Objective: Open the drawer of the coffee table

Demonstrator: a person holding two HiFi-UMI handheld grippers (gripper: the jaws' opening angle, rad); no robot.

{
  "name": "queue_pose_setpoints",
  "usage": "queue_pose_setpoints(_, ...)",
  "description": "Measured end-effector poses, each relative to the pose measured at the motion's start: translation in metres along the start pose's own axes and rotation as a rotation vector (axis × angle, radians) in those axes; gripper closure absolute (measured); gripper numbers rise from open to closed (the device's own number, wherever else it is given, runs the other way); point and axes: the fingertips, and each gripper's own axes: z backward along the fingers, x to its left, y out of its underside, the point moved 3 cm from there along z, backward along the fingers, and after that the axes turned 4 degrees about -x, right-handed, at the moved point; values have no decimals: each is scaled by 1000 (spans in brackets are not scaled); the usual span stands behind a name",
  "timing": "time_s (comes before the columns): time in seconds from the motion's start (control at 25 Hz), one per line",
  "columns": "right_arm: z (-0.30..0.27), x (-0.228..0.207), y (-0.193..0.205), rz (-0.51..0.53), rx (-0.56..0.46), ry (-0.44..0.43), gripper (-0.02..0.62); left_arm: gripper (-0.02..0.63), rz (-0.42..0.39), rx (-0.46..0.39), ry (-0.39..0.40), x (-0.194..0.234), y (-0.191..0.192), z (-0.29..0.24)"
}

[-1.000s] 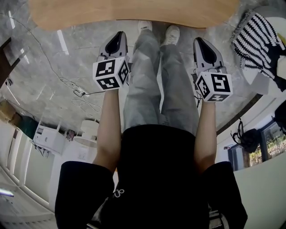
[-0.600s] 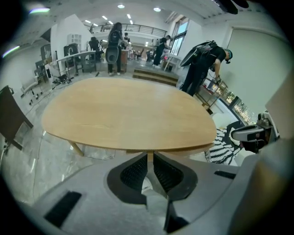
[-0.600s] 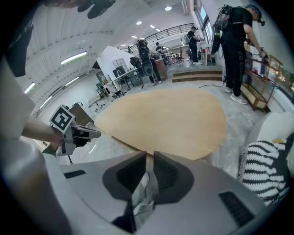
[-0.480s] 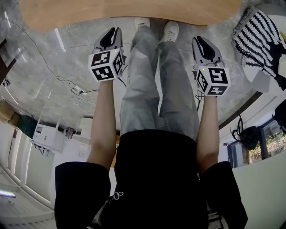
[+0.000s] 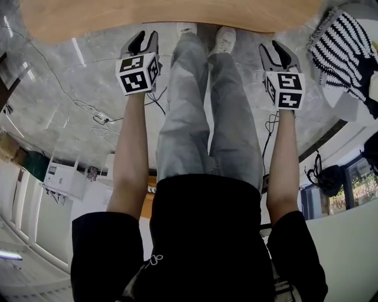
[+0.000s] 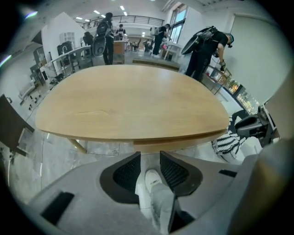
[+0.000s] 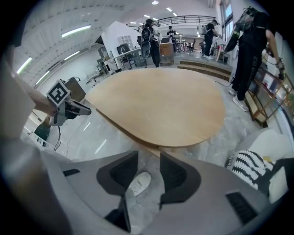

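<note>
Both claws hang above the grey floor [image 5: 65, 76], just short of the oval wooden bench [image 5: 177, 15] that fills the head view's 12 o'clock edge. The left claw [image 5: 143, 39] sits at 11 o'clock and the right claw [image 5: 276, 51] at 1 o'clock, each pointing steeply down. Both are released, jaws opening with nothing between them; only the person's white shoes [image 5: 226, 40] show beyond. In the left gripper view, a pale slab under the bench rim at 12 o'clock may be the drawer front [image 6: 177, 143], not pulled out.
</note>
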Motion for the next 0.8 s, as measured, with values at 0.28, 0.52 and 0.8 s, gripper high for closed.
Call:
queue_pose_setpoints(0.28,-24,-18,8,109,84,-3,463,465,-4,26,-28,14,1,-21)
queue_pose_setpoints(0.52,-38,-28,12,172,131,-7,463,456,-10,30,-27,18,0,-37)
queue_pose_setpoints(0.8,-46,-30,9,240,164,-15,462,449,-80,50,12,23,-2,-43)
